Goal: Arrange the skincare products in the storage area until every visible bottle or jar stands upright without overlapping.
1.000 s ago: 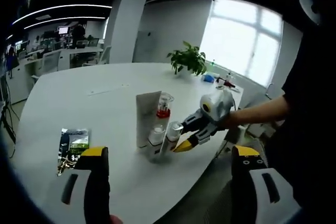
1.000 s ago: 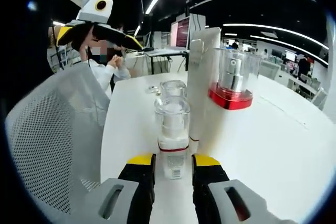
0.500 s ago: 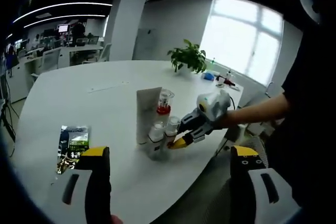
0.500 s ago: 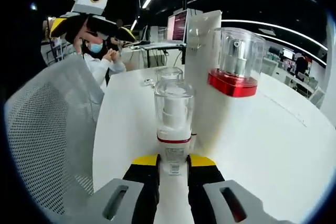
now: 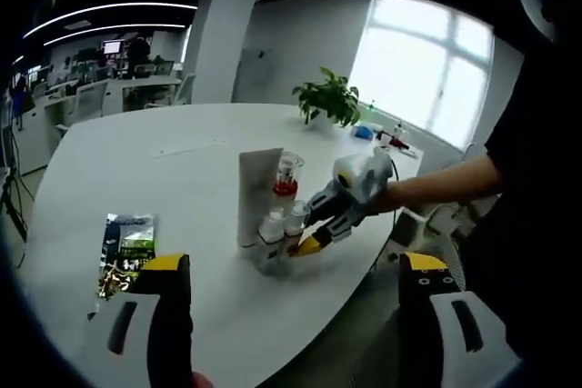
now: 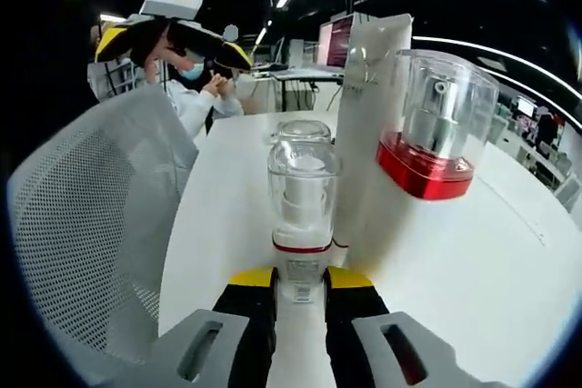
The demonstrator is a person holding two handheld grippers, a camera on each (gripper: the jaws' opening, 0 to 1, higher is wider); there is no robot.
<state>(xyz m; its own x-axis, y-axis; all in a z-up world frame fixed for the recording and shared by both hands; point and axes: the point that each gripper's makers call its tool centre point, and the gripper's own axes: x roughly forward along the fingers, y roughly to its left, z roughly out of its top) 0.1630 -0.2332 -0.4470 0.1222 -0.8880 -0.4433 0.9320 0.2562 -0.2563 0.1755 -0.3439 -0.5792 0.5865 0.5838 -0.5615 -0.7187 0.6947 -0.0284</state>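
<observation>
A small bottle (image 6: 301,215) is held upright on the table (image 6: 473,288) by the right gripper (image 6: 297,290), just beside the tube (image 6: 373,134), while the left gripper (image 5: 296,293) is wide open, so little seems left.

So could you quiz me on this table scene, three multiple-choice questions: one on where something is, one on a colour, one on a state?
1. Where is the potted plant?
A. at the table's far edge
B. beside the foil packet
C. among the bottles

2. What colour is the band on the tallest clear-capped bottle?
A. blue
B. red
C. green

3. What is the right hand-held gripper doing?
A. hanging open, apart
B. lying on the table
C. closed on the small bottle

Answers: 1 A, it stands far behind the bottles. 2 B, red under the cap. 3 C, both jaws press the bottle's base.
</observation>
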